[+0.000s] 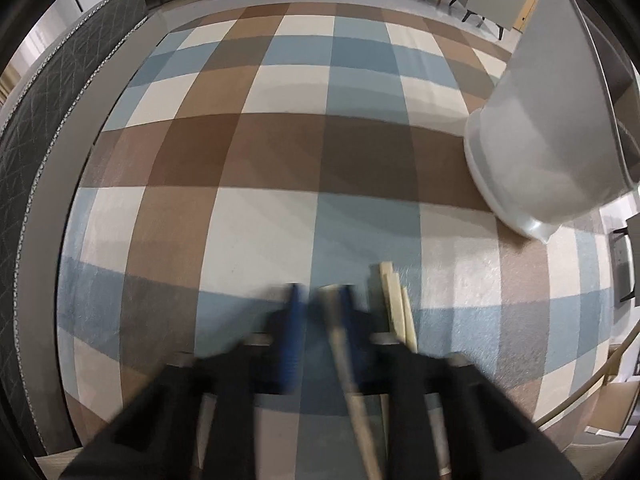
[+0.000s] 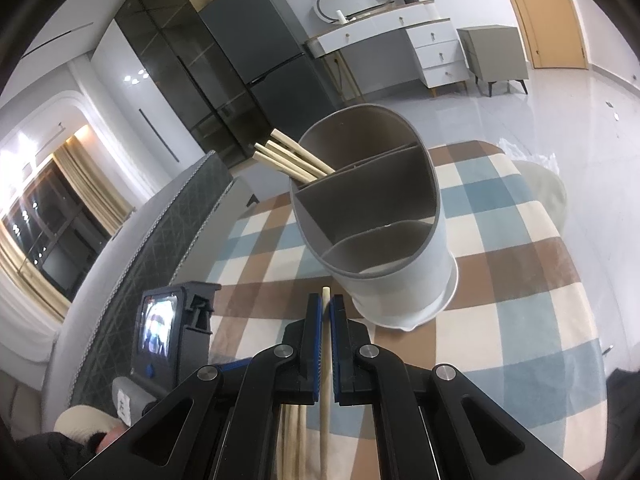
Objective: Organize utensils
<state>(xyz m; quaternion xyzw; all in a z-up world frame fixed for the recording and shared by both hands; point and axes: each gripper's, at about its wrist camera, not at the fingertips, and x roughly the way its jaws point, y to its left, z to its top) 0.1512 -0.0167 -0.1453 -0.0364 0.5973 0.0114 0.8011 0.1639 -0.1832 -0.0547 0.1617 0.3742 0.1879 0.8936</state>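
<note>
A pale wooden chopstick runs between the blue pads of my left gripper, which points down at the checked tablecloth. The picture is blurred there, and the jaws look shut on that chopstick. Loose chopsticks lie just to its right. My right gripper is shut on another chopstick, whose tip pokes out in front of the grey divided utensil holder. Several chopsticks lean out of the holder's far left compartment. The holder's outer wall fills the right of the left wrist view.
A dark quilted seat back curves along the table's left edge. The left tool's housing with a small screen and a sleeved hand sit at lower left. More chopsticks lie under the right gripper. Cabinets and a dresser stand across the room.
</note>
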